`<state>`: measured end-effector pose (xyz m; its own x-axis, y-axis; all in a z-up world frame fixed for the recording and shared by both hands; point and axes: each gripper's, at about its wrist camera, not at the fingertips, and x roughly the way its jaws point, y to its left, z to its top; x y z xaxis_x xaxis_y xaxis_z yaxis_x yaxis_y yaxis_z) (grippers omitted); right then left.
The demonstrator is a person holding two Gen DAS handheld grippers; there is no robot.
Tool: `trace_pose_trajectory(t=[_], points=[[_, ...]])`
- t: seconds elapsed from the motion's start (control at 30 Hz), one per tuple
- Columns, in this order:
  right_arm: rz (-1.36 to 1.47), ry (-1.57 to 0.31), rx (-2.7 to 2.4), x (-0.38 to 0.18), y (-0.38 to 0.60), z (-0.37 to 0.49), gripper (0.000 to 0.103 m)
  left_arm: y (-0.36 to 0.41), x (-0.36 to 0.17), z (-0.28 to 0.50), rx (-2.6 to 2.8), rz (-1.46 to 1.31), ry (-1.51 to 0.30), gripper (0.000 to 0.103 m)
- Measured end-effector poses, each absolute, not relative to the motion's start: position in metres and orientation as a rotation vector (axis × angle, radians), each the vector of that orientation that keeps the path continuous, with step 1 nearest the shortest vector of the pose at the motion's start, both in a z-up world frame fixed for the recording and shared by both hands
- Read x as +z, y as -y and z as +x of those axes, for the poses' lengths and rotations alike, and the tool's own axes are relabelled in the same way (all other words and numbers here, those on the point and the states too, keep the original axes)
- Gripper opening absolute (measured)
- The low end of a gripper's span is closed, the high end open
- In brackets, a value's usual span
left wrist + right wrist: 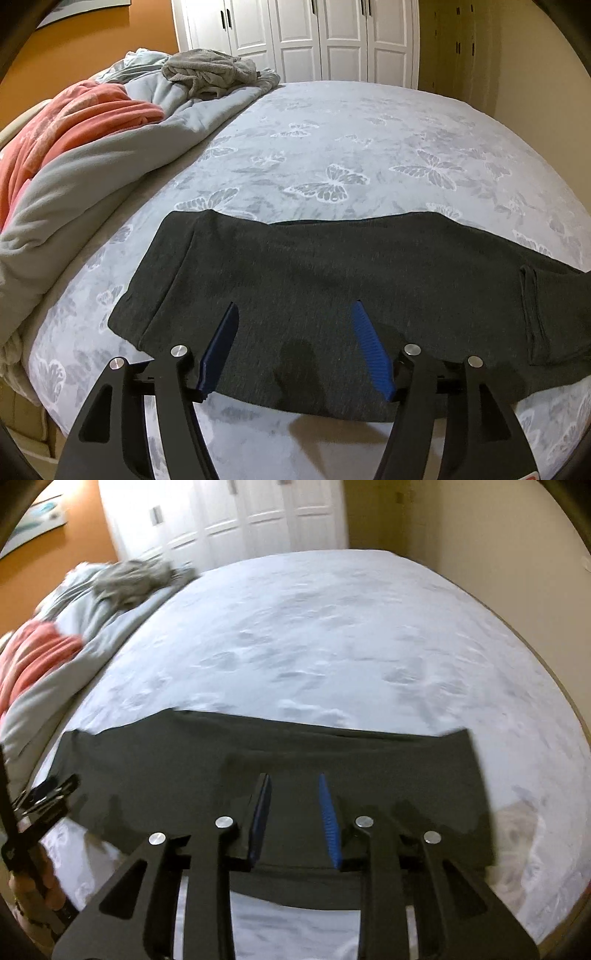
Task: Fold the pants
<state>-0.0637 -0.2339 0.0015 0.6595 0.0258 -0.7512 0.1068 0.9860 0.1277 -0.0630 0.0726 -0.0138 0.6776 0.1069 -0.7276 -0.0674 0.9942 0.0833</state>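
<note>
A: Item one, left gripper (295, 314): blue ribbed fingers (367, 345) spread wide, nothing between them, hovering over the dark charcoal knit pants (332, 266).

B: Item two, right gripper (293, 782): jaws parted more narrowly, also holding nothing; view blurred.

A: Pants location?

B: Flat across the near edge of the pale butterfly-print bedsheet (351, 147).

A: Remainder: rumpled grey duvet (92, 162), coral blanket (85, 110), white panelled wardrobe doors (295, 37).

A home bedroom — bed (369, 140) with butterfly sheet; rumpled blankets (92, 155); white closet doors (295, 37).
</note>
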Motion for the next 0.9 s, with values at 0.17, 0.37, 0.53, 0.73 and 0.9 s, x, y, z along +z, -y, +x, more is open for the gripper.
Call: trace_pose_trajectory(t=[0.17,0.37,0.53,0.73,0.9], points=[[0.016,-1.019,-0.162,-0.069,0.228,-0.051,0.027,-0.072,-0.015,-0.065,0.111,0.047,-0.821,0.062],[0.032,-0.931,-0.113,-0.05,0.19,-0.059,0.045,-0.076,-0.012,-0.08,0.127,-0.012,-0.822,0.062],[-0.065,-0.946,-0.171,-0.062,0.165,-0.053,0.045,-0.073,-0.002,-0.097,0.064,-0.049,-0.785,0.071],[-0.018,-0.848,-0.159,-0.022,0.147,-0.064,0.046,-0.083,0.005,-0.099,0.046,-0.101,-0.771,0.072],[-0.109,-0.827,-0.205,-0.01,0.147,-0.072,0.047,-0.135,0.008,-0.094,0.04,-0.34,-0.791,0.078]])
